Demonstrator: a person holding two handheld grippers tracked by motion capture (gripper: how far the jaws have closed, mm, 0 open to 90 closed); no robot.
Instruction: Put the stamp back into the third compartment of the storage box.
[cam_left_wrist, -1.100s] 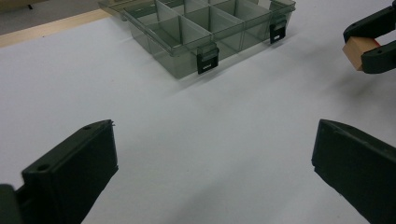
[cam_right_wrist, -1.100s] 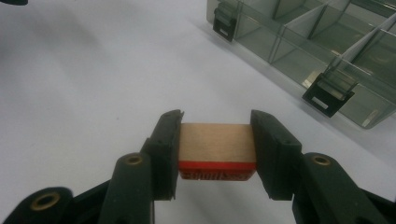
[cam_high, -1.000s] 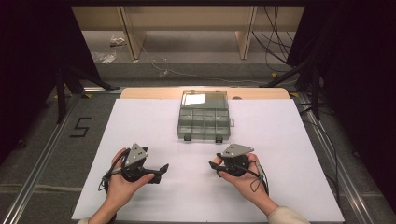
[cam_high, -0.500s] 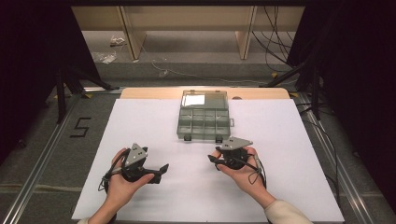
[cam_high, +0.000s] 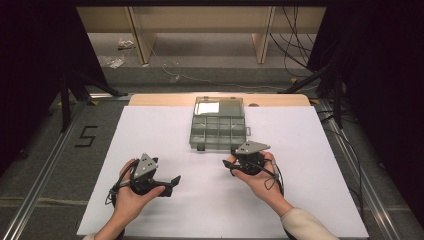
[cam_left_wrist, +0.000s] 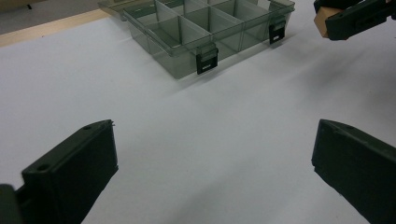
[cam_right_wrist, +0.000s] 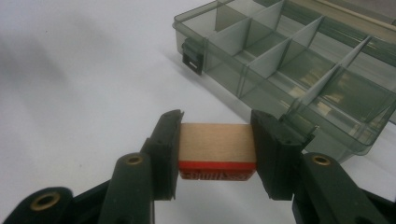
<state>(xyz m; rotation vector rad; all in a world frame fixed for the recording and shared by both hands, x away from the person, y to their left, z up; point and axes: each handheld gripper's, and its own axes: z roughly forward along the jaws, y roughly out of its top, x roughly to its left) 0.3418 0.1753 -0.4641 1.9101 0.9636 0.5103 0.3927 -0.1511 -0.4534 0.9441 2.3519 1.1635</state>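
- Right gripper (cam_right_wrist: 215, 149) clamps a wooden block (cam_right_wrist: 216, 142) with a red face, held just short of the organiser box (cam_right_wrist: 299, 70), likely for dropping into a compartment
- Left gripper (cam_left_wrist: 210, 177) waits wide open, empty, over the white table (cam_high: 310, 150)

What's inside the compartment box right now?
The visible compartments of the compartment box look empty: only dividers and the clear floor show. Something white shows through its open lid. The wooden block is outside it, clamped in the right gripper. That gripper hides part of the nearest corner compartment.

1 wooden block (cam_right_wrist: 217, 142), 1 compartment box (cam_high: 218, 130) – 2 grippers.
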